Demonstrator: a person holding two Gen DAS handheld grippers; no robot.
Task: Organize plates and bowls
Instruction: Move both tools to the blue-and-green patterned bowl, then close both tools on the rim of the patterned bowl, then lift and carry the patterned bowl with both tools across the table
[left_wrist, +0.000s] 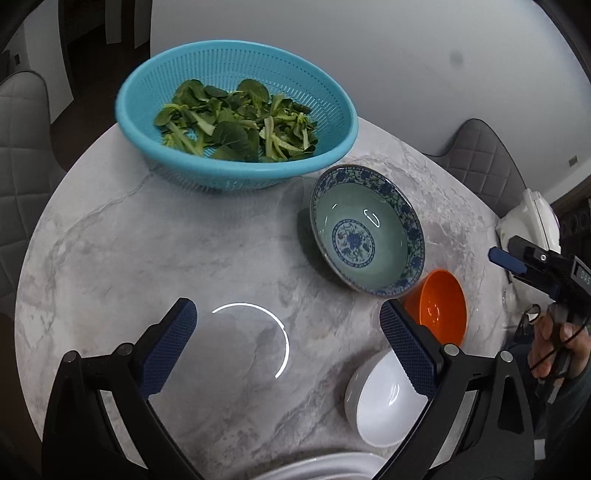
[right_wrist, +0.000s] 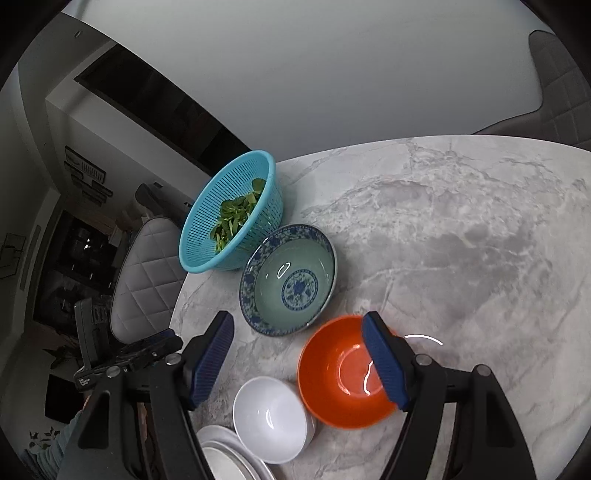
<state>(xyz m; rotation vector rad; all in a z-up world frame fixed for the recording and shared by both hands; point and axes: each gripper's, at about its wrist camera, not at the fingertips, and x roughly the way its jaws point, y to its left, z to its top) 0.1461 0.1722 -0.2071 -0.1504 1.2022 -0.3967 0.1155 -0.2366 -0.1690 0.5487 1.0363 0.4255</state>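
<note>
Three bowls are sitting in a loose chain on the marble table (right_wrist: 461, 229) as I am holding both grippers above them, jaws spread and carrying nothing. In the right wrist view, the right gripper (right_wrist: 299, 360) is hovering with the orange bowl (right_wrist: 332, 373) under its right finger at about 3 o'clock, the white bowl (right_wrist: 273, 424) at 6 o'clock and the blue-patterned porcelain bowl (right_wrist: 290, 280) at 12 o'clock. In the left wrist view, the left gripper (left_wrist: 288, 345) is framing bare marble, with those bowls lying off at 2 to 4 o'clock. I am judging the right gripper nearer, so the orange bowl looks like its pick. White plates (right_wrist: 225, 458) are stacked at 7 o'clock of it, touching the white bowl. Behind, a turquoise colander (left_wrist: 236, 114) is holding greens (left_wrist: 236, 122).
</note>
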